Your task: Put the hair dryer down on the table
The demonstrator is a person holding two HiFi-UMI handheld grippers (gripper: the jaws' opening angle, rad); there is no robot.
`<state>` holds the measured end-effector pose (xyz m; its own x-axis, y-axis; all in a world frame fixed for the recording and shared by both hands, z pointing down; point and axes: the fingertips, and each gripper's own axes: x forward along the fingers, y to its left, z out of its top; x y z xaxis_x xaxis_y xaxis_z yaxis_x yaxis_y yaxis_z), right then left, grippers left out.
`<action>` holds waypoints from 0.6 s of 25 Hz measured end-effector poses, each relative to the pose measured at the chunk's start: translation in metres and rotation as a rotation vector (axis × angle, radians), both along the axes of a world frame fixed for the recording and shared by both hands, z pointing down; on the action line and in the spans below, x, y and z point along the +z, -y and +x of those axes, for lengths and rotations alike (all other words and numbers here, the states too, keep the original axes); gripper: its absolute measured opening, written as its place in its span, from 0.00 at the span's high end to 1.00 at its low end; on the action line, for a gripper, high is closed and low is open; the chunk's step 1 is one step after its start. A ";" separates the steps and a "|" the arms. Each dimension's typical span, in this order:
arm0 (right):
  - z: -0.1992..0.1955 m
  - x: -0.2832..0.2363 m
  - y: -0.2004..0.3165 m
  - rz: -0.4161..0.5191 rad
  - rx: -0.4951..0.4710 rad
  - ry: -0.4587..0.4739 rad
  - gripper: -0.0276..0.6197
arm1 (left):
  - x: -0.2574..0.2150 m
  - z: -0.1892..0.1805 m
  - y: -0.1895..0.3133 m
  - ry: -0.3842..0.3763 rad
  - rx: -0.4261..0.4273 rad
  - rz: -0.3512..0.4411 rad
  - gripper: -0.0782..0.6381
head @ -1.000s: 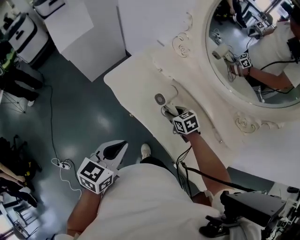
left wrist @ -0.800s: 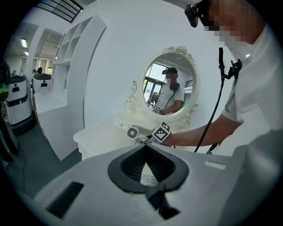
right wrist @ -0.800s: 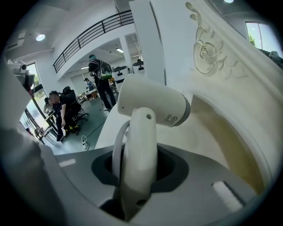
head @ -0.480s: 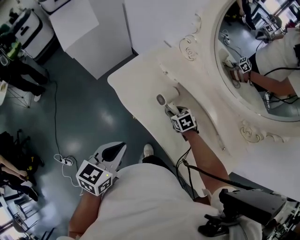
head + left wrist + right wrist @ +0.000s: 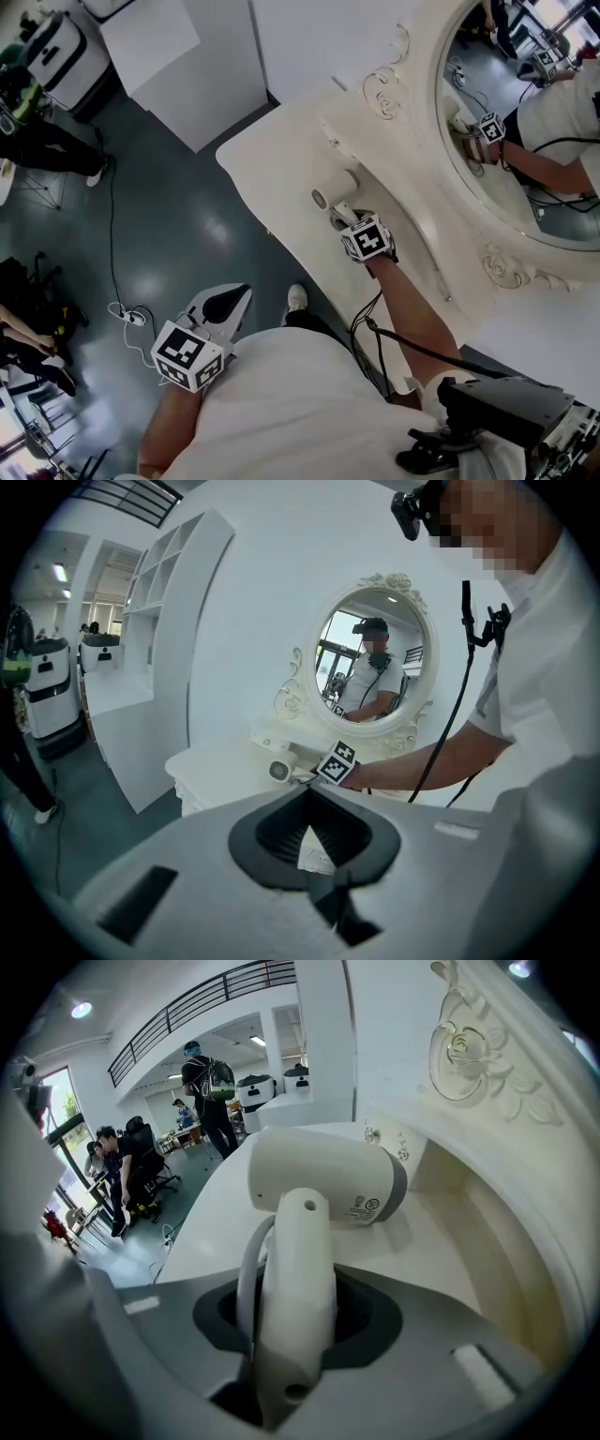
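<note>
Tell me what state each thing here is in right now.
right tool: jaws opening, with the hair dryer handle between them.
hair dryer: barrel low over the dressing table; I cannot tell if it touches.
left tool: shut, empty, held away from the table.

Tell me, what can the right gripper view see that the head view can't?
Only the right gripper view shows the printed label on the hair dryer and a balcony railing high up behind. Only the head view shows the left gripper and the mirror glass. Both show the hair dryer down at the white table, with its handle between the right gripper's opening jaws.
</note>
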<state>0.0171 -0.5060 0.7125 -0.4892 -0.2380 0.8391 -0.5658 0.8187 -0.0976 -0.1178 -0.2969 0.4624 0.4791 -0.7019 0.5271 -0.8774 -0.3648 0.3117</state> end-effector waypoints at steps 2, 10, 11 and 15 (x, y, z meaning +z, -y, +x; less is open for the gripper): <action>0.000 0.000 -0.001 -0.010 -0.008 0.003 0.73 | 0.001 -0.001 -0.002 -0.004 -0.005 -0.002 0.89; -0.004 0.002 -0.006 -0.018 -0.032 0.013 0.66 | 0.001 -0.004 -0.010 -0.007 -0.008 0.001 0.89; -0.005 0.002 -0.007 -0.019 -0.034 0.014 0.65 | 0.000 -0.005 -0.011 -0.006 -0.009 0.003 0.89; -0.006 0.001 -0.007 -0.011 -0.031 0.015 0.63 | -0.001 -0.008 -0.019 -0.004 -0.014 0.006 0.89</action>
